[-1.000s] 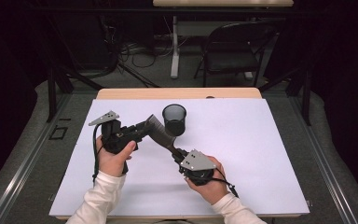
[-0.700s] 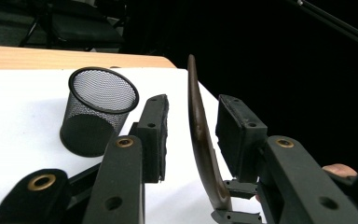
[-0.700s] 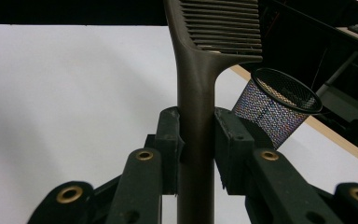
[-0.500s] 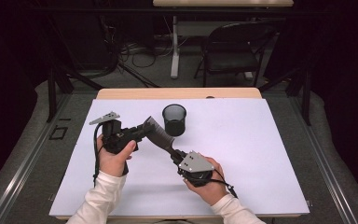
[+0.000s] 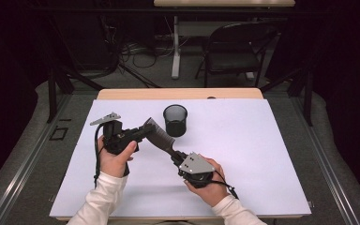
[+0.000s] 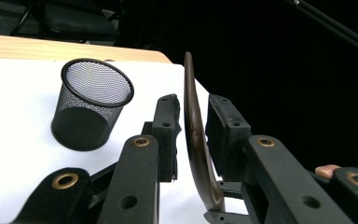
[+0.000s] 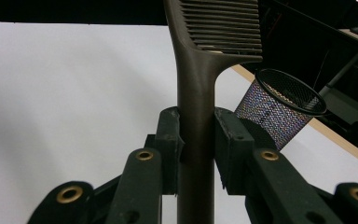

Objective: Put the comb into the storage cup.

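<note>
The right hand-held gripper (image 7: 196,135) pinches the handle of the dark brown plastic comb (image 7: 200,84), held above the white table (image 5: 262,154) just beside the black wire-mesh cup (image 5: 175,120); the left hand-held gripper (image 6: 193,126) is spread around the comb's toothed end

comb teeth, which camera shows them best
The right gripper view: the comb rises straight from the right tongs, which clamp its handle, and its teeth show as separate lines. The left gripper view has the comb edge-on between the left tongs' open jaws. In the high view it is small.
</note>
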Available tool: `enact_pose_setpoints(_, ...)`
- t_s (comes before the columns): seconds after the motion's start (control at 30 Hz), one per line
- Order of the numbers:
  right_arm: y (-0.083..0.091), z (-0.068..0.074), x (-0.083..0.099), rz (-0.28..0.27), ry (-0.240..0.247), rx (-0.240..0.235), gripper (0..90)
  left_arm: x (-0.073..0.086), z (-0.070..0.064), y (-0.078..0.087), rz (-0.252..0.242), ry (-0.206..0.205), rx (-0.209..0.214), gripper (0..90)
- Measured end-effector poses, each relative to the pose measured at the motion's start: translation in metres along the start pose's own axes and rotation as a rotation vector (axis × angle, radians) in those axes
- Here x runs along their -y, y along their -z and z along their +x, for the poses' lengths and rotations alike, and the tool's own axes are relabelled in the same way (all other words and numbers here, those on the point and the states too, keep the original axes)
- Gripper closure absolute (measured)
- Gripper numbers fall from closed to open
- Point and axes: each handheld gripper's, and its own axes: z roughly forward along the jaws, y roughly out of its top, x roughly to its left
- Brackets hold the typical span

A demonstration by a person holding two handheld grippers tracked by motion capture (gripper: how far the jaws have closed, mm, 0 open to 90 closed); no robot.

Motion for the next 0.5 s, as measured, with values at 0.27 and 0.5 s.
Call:
enact_pose_setpoints(0.27,-0.0003,0.0005,0.0002,0.001,0.003,-0.003,73.2,0.0003,0.0007,-0.0002,0.003,0.005,0.006,78.1)
enact_pose_setpoints(0.5,-0.0007,0.0008,0.0005,0.0,0.001,-0.006,73.2,0.0004,0.0021,0.0002,0.003,0.022,0.019,80.1)
